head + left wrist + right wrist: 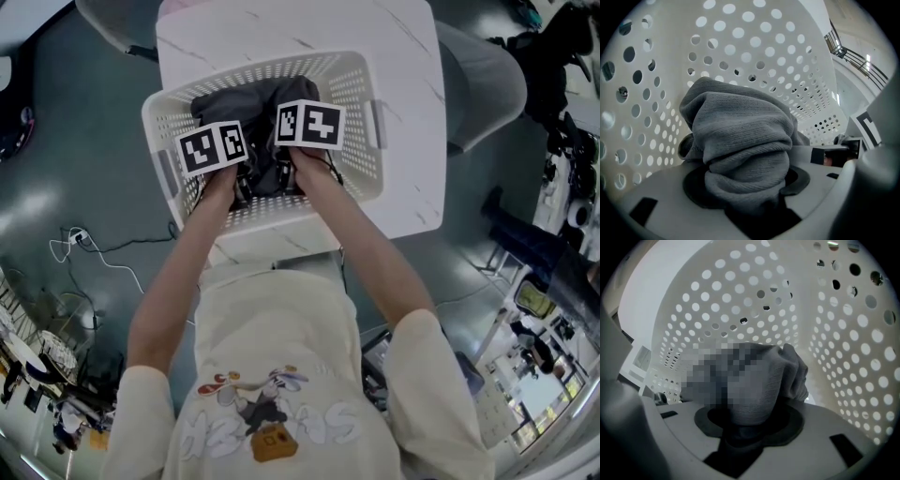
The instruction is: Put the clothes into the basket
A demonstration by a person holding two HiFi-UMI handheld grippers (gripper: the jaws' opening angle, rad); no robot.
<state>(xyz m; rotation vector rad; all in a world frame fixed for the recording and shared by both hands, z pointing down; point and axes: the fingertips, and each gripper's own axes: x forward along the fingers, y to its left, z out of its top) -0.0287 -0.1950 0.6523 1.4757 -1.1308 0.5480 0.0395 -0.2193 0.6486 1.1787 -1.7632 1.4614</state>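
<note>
A dark grey knitted garment (234,101) lies inside the white perforated basket (161,117) on the white marble table (403,56). Both grippers are down in the basket, side by side, their marker cubes facing up. In the left gripper view, a thick bunch of the grey garment (740,136) sits between the jaws of my left gripper (745,190), which is shut on it. In the right gripper view, my right gripper (750,425) is likewise shut on a fold of the garment (761,385). In the head view the fingertips of my left gripper (246,183) and right gripper (286,173) are buried in cloth.
The basket's perforated walls (740,42) (740,301) close in around both grippers. A grey chair (487,84) stands right of the table and another (117,23) at its far left corner. A white cable (94,248) lies on the dark floor to the left.
</note>
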